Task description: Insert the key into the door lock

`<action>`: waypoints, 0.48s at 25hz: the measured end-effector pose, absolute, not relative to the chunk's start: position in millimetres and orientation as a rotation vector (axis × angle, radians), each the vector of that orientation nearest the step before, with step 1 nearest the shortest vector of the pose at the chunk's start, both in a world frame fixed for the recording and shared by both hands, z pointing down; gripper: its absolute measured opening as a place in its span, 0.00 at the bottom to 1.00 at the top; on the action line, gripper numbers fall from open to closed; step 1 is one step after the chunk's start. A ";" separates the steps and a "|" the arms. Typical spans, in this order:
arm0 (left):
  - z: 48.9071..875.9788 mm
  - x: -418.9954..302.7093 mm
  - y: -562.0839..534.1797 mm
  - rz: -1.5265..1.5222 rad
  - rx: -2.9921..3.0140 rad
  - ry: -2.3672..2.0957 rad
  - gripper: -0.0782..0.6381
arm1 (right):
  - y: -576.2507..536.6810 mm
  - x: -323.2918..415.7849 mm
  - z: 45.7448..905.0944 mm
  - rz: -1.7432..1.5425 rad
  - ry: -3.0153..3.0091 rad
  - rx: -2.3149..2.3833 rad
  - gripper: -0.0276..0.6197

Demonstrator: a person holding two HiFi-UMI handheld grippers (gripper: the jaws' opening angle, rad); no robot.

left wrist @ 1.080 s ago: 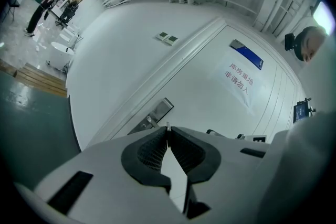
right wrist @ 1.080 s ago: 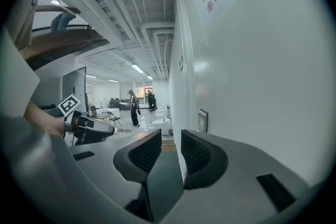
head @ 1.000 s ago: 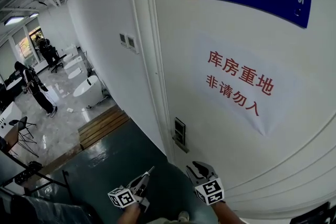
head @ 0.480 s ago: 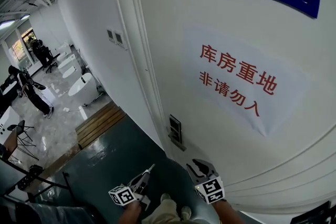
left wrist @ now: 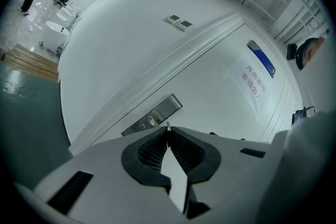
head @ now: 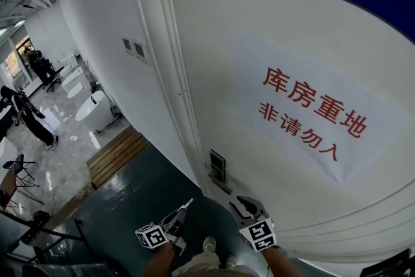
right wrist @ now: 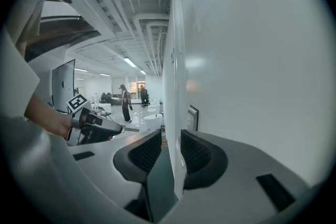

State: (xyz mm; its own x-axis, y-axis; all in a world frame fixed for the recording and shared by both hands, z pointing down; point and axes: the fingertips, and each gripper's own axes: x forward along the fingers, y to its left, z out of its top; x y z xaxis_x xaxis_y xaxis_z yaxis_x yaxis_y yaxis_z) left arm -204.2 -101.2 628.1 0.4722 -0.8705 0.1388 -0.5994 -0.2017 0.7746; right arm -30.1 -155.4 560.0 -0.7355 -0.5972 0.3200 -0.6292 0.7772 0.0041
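Note:
A metal lock plate [head: 217, 168] sits at the left edge of the white door [head: 298, 42]; it also shows in the left gripper view [left wrist: 156, 114] and the right gripper view [right wrist: 192, 117]. My left gripper [head: 187, 205] is shut on a small silver key [left wrist: 168, 126]. Only the key's tip pokes out past the pads, pointing at the plate from a short way off. My right gripper [head: 244, 205] hovers to the right of the plate, close to the door face. Its jaws [right wrist: 170, 140] stand open with nothing between them.
A paper sign with red characters [head: 311, 113] hangs on the door. The door frame [head: 172, 74] runs along its left edge, with wall switches [head: 133, 48] beyond it. A wooden step [head: 117, 156], white fixtures [head: 91, 106] and people [head: 29, 113] lie far off to the left.
Both grippers and the head have drawn nearer the door. The key tip now sits a little closer to the lock plate. Both jaw states look unchanged.

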 end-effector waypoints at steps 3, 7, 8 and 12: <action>634.0 -208.6 -114.6 -0.417 1.907 -1.193 0.16 | -163.9 -36.7 561.9 0.159 -2.646 0.959 0.21; 643.9 -215.2 -132.1 -0.418 1.893 -1.162 0.16 | -173.1 -44.0 566.2 0.138 -2.624 0.969 0.21; 645.6 -215.7 -136.6 -0.420 1.891 -1.152 0.16 | -176.1 -45.0 566.8 0.130 -2.624 0.978 0.21; 655.3 -215.3 -153.2 -0.415 1.891 -1.110 0.16 | -184.6 -47.0 566.1 0.134 -2.605 1.002 0.21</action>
State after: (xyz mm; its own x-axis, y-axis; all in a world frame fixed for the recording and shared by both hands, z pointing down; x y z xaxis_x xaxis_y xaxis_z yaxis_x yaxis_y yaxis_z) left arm -215.3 -153.2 655.3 0.5450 -0.8270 0.1383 -0.5334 -0.2147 0.8182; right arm -47.0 -184.6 566.1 -0.6910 -0.6322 0.3504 -0.6648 0.7462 0.0353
